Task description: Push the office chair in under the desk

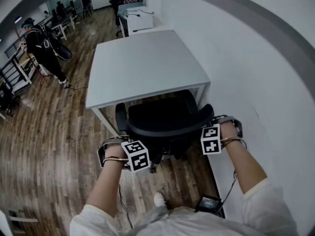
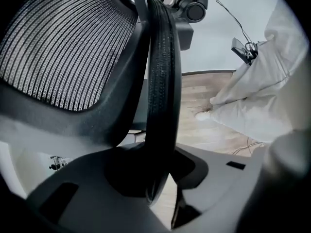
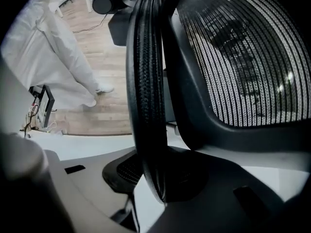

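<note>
The black office chair (image 1: 162, 119) stands with its seat partly under the front edge of the white desk (image 1: 142, 63). Its curved backrest top faces me. My left gripper (image 1: 130, 142) clasps the left end of that backrest, and my right gripper (image 1: 209, 128) clasps the right end. In the left gripper view the backrest's black rim (image 2: 163, 81) runs down between the jaws of the left gripper (image 2: 158, 178), with the mesh (image 2: 58, 47) to the left. The right gripper view mirrors this: the rim (image 3: 146, 81) sits pinched in the right gripper (image 3: 155, 178), beside the mesh (image 3: 248, 57).
A white wall (image 1: 246, 58) runs close along the right side of the desk and chair. A cable and a small device (image 1: 209, 203) lie on the wooden floor (image 1: 49, 146) by my shoe (image 1: 159, 199). A person (image 1: 42, 43) stands far left; another desk (image 1: 138, 18) stands behind.
</note>
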`<state>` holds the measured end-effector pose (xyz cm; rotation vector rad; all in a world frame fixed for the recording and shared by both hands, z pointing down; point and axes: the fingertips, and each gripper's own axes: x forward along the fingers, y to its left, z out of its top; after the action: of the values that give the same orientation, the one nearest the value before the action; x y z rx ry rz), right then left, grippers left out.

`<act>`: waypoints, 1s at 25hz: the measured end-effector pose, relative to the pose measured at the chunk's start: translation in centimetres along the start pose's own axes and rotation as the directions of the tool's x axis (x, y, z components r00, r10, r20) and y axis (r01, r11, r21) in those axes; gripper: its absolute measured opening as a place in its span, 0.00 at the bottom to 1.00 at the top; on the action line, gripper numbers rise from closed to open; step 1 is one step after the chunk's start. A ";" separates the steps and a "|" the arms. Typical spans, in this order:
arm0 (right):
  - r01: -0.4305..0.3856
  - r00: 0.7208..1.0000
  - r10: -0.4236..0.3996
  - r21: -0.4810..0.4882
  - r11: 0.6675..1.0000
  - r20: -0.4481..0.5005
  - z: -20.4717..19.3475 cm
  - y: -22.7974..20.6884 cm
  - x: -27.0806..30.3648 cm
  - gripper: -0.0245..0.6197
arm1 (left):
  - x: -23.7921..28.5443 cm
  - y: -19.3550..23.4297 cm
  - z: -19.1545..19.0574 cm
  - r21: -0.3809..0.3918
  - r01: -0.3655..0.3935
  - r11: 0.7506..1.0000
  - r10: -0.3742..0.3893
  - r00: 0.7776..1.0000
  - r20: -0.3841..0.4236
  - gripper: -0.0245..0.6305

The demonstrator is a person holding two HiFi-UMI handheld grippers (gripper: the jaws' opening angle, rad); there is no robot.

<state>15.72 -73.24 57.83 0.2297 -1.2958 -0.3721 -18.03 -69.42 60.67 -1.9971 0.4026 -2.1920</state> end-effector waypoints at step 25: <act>0.024 1.000 -0.024 -0.013 1.000 0.004 1.2 -9.6 3.4 0.23 | 2.8 9.9 -0.9 0.003 -0.006 1.000 0.006 1.000 -0.028 0.19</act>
<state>14.01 -83.34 57.66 0.2343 -1.2946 -0.4018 -19.91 -79.57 60.36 -1.9635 0.4077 -2.2174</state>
